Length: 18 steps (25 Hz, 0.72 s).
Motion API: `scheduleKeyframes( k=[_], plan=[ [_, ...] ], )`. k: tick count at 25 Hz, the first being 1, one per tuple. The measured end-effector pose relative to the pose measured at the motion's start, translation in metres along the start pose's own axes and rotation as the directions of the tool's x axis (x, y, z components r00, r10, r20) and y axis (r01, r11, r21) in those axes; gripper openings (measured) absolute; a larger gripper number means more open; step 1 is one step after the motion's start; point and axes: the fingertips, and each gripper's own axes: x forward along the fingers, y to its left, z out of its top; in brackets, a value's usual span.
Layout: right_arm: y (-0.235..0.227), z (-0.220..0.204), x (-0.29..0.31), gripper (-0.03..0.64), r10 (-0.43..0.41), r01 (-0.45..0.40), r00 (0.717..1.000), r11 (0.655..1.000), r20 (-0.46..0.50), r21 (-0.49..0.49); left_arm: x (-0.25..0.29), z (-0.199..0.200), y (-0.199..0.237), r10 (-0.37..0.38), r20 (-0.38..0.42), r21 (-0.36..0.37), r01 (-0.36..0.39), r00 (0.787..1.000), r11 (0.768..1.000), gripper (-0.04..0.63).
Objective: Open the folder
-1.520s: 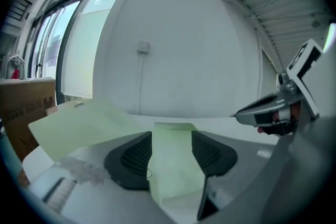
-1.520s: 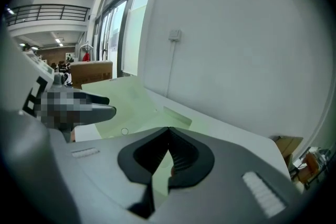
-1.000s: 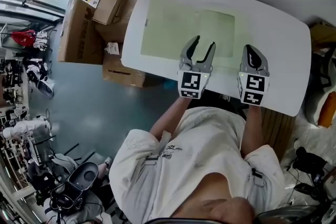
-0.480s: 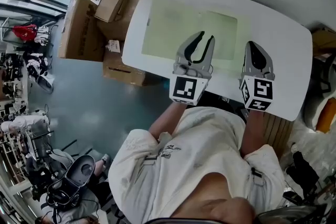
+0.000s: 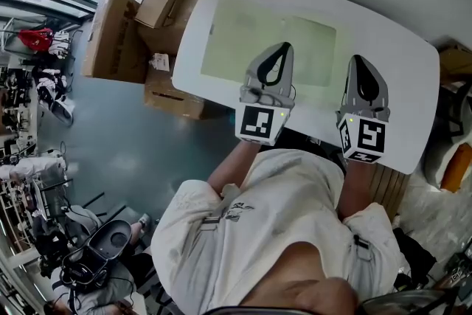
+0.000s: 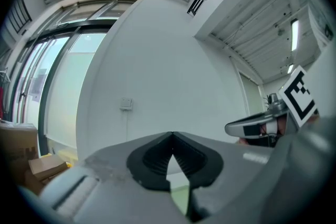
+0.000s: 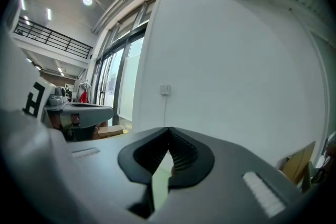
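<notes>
**A:** Where was the folder [image 5: 254, 37] at that point?

**B:** It lay flat on the white worktop [image 5: 391, 48], a pale green sheet towards the far left part of the surface. In the head view both grippers showed in front of it, on the person's side.

**A:** And the left gripper [image 5: 281, 48]?

**B:** Its jaws had just been closing, and they stood clenched, tips meeting, with nothing between them. Its own view looked level at a plain white wall with a small switch plate [image 6: 126, 104]. Only a sliver of green showed low down through the gap behind the tips. In the head view its tip overlapped the folder's near edge, but I could not tell whether it touched.

**A:** The right gripper [image 5: 360, 60]?

**B:** Clenched as well, and empty. The ribbed pads [image 7: 181, 157] met at the tip in its own view, which also faced the wall. In the head view it showed to the right of the folder, over bare worktop.

**A:** How did the two sit relative to each other?

**B:** Side by side and apart, both pointing away from the person. Each showed at the edge of the other's view.

**A:** Anything else around?

**B:** Brown cardboard boxes [image 5: 114, 37] were stacked on the floor just beside the worktop's left end. The person's white shirt [image 5: 273, 217] filled the lower part of the head view.
</notes>
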Motion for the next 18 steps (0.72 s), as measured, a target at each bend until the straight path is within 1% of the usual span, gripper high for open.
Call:
scheduleKeyframes(
  k=[5, 9, 18],
  plan=[
    [0.006, 0.007, 0.0, 0.002, 0.01, -0.01, 0.999, 1.0, 0.039, -0.007, -0.002, -0.002, 0.005, 0.007, -0.001, 0.002, -0.007, 1.0, 1.0, 0.002],
    [0.009, 0.008, 0.002, 0.002, 0.024, -0.024, 0.999, 1.0, 0.042, 0.002, -0.001, -0.005, 0.007, 0.01, -0.002, 0.0, -0.01, 1.0, 1.0, 0.002],
    [0.015, 0.009, -0.001, 0.002, 0.031, -0.03, 0.998, 0.999, 0.045, -0.028, -0.003, -0.007, 0.006, 0.009, -0.008, -0.016, -0.009, 1.0, 1.0, 0.001]
  ],
)
